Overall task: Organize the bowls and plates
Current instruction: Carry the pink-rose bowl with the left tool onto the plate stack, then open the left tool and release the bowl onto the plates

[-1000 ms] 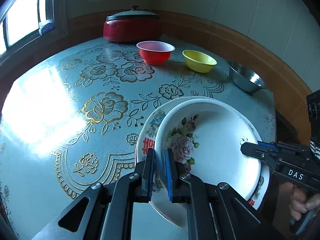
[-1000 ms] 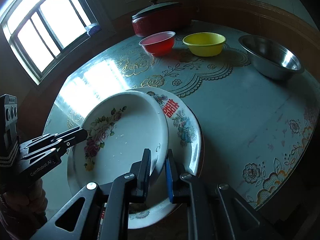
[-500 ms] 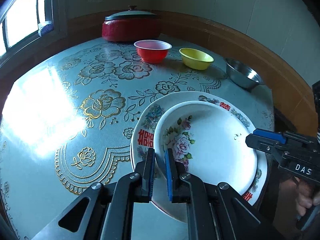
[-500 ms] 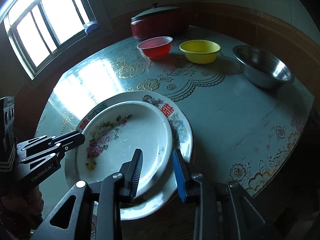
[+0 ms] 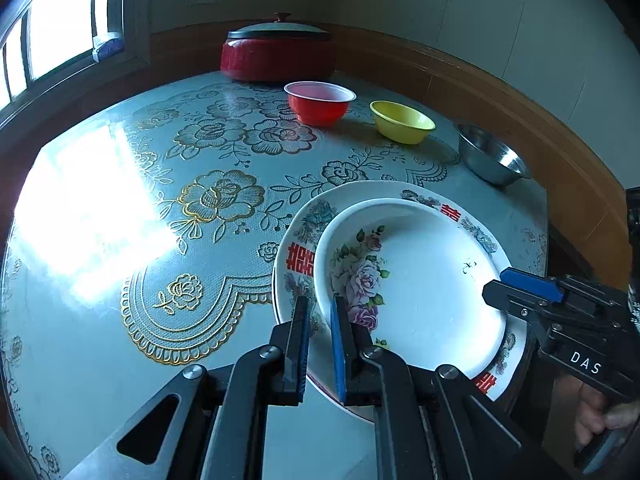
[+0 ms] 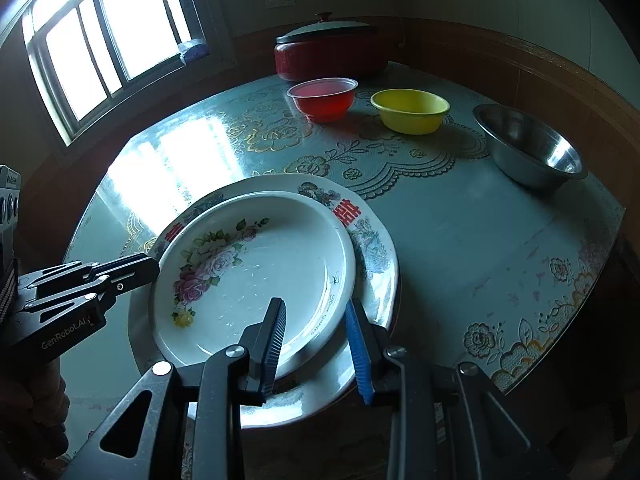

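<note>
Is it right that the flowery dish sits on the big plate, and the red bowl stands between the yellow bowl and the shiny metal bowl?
Not quite. The flowery dish does sit on the big plate, but the yellow bowl is the middle one, between the red bowl and the shiny metal bowl. The right wrist view shows it.

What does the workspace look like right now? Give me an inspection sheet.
Surface: round table under a glossy floral cover, window glare on its left part.
Job's things: rose plate nested in the larger red-character plate at the near edge; red bowl, yellow bowl and steel bowl in a row at the far side.
Clutter: lidded red pot at the back.
Grippers: left gripper shut on the rose plate's rim; right gripper open, its fingers straddling the rim without pressing it.
Cables: nothing seen.
Surroundings: window at left, wood-panelled wall behind.
</note>
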